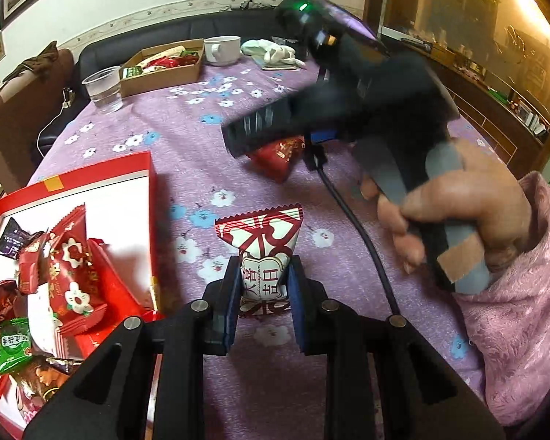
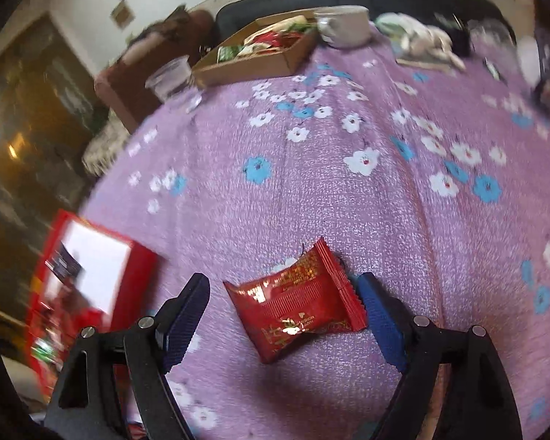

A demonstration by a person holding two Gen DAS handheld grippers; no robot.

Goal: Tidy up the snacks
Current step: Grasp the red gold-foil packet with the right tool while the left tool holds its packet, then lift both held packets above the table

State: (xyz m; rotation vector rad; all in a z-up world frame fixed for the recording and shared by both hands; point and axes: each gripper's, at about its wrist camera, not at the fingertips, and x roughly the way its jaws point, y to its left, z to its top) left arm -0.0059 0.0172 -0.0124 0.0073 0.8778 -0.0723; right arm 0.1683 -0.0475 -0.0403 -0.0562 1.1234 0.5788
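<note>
My left gripper is shut on a red-and-white snack packet and holds it upright just above the purple flowered tablecloth. A red box with several wrapped snacks lies to its left. My right gripper is open, its fingers on either side of a red snack packet that lies flat on the cloth. In the left wrist view the right gripper shows blurred above that red packet.
A brown cardboard tray of snacks, a clear plastic cup, a white mug and a white cloth stand at the table's far side. A dark sofa runs behind. The red box also shows in the right wrist view.
</note>
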